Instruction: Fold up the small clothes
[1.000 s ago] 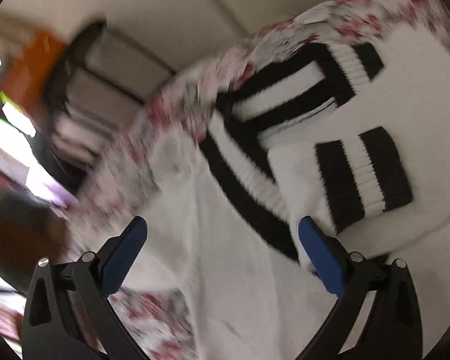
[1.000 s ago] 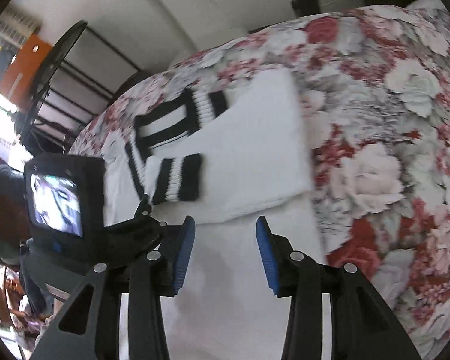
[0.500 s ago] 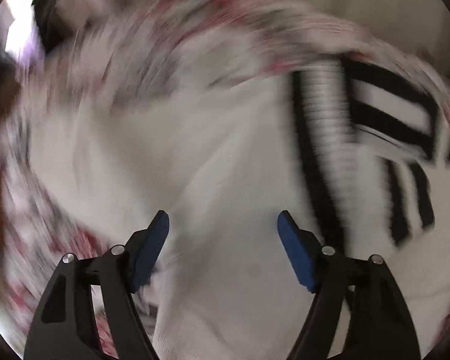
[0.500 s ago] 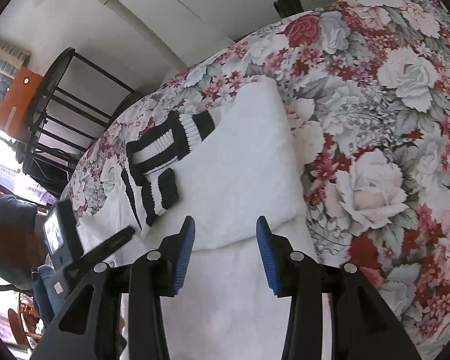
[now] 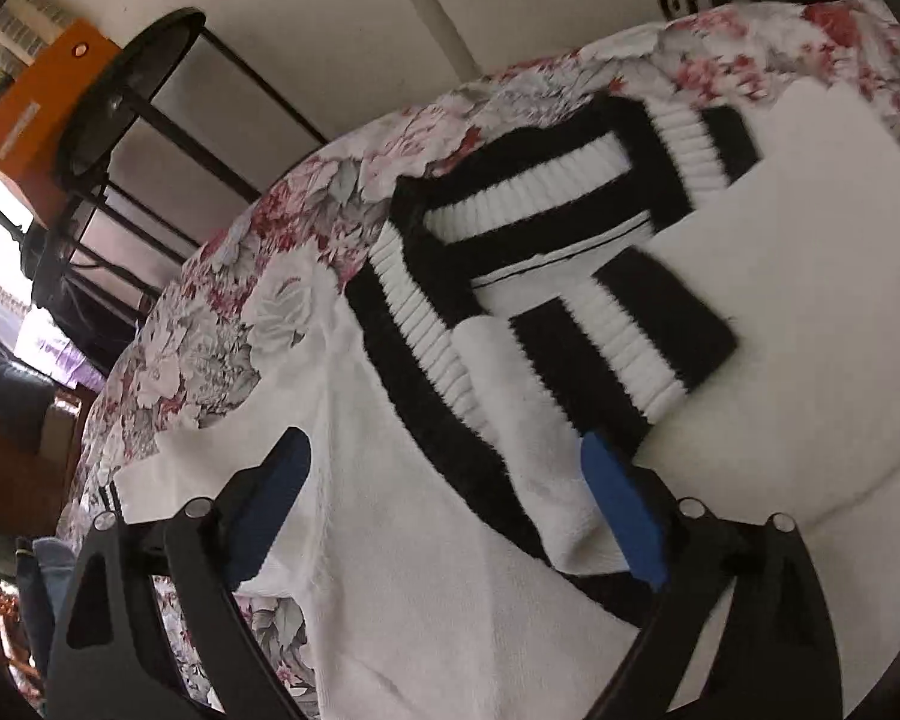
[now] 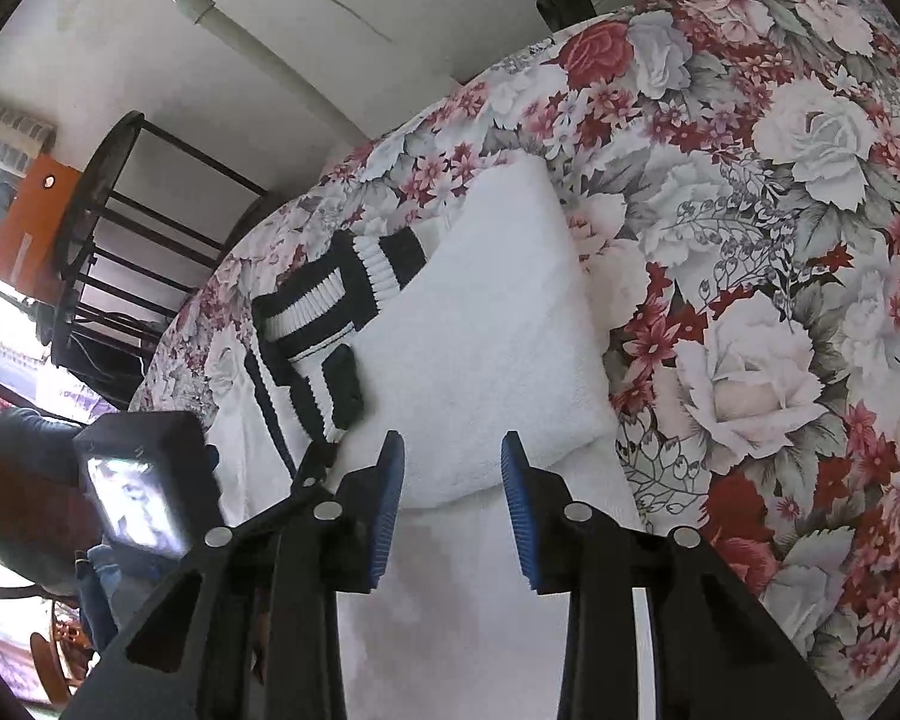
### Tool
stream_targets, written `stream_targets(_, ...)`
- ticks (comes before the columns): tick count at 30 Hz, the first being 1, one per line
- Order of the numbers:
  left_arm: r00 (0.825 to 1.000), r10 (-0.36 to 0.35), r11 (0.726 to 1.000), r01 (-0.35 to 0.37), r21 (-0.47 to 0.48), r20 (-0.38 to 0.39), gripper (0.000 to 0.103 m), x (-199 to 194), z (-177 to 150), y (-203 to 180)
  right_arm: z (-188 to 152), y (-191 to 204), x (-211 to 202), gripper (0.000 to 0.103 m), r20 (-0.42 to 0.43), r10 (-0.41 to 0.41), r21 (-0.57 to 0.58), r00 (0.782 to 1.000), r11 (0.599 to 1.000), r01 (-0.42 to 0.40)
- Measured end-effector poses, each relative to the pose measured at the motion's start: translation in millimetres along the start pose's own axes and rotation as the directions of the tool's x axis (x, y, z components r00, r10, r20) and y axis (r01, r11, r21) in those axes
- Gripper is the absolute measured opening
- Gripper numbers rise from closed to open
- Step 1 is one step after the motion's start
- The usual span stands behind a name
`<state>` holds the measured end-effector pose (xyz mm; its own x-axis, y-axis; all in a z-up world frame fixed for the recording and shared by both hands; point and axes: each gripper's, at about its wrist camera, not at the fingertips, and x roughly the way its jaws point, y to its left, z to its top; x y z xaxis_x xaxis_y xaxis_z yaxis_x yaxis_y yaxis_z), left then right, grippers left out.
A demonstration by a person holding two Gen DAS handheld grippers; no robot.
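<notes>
A white knit sweater [image 5: 810, 276] with a black-and-white striped collar [image 5: 510, 222] lies partly folded on a floral bedspread [image 5: 222, 324]. One striped cuff [image 5: 624, 348] rests across its chest. My left gripper [image 5: 444, 468] hovers over the sweater just below the collar, its jaws wide and opening, with fabric beneath them but nothing pinched. In the right wrist view the sweater [image 6: 498, 348] has a folded lower edge. My right gripper [image 6: 450, 450] stands over that edge, jaws closing, with the pads clear of the cloth. The left gripper's body [image 6: 138, 480] sits to its left.
A black metal rack [image 5: 132, 138] and an orange box [image 5: 36, 114] stand beyond the bed's far left edge. A white pipe [image 6: 258, 42] runs up the wall. A person's jeans [image 6: 102, 594] show at the lower left. Bedspread [image 6: 750, 240] stretches to the right.
The left wrist view swung left over plain white fabric in a blur, then came back to the collar and cuff. The right jaws narrowed a little, and the left gripper's body came closer.
</notes>
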<state>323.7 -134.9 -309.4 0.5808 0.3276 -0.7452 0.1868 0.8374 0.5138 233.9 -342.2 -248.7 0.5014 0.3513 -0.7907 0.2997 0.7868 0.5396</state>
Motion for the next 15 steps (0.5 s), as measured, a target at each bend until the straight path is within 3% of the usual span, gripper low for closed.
stream_targets(3, 0.999, -0.052, 0.998, 0.052, -0.039, 0.009, 0.088, -2, 2, 13, 0, 0, -3, 0.035, 0.003, 0.009, 0.0, 1.0, 1.0, -0.009)
stream_targets(6, 0.981, -0.18, 0.981, 0.184, -0.059, 0.076, 0.089, -41, -1, 1, 4, -3, -6, 0.035, 0.013, 0.016, 0.02, 1.0, 1.0, -0.016)
stream_targets(10, 0.996, -0.079, 0.993, 0.076, 0.09, 0.037, 0.095, -37, -15, -36, 3, -5, -8, 0.035, 0.018, 0.017, 0.031, 1.0, 0.999, -0.018)
stream_targets(12, 0.998, -0.053, 0.995, 0.05, 0.089, 0.035, 0.095, -30, -20, -38, 2, -4, -6, 0.035, 0.015, 0.017, 0.028, 1.0, 0.999, -0.017)
stream_targets(13, 0.998, -0.057, 0.997, 0.055, 0.062, 0.034, 0.091, -30, -18, -33, 2, -3, -6, 0.035, 0.015, 0.015, 0.024, 1.0, 1.0, -0.015)
stream_targets(14, 0.998, -0.059, 0.998, 0.058, 0.026, 0.035, 0.072, -31, -14, -25, 2, -3, -6, 0.034, 0.018, 0.013, 0.019, 1.0, 1.0, -0.014)
stream_targets(15, 0.994, -0.107, 0.993, 0.108, -0.038, 0.03, 0.063, -29, -8, -8, 2, -2, -6, 0.033, 0.023, 0.011, 0.013, 1.0, 1.0, -0.011)
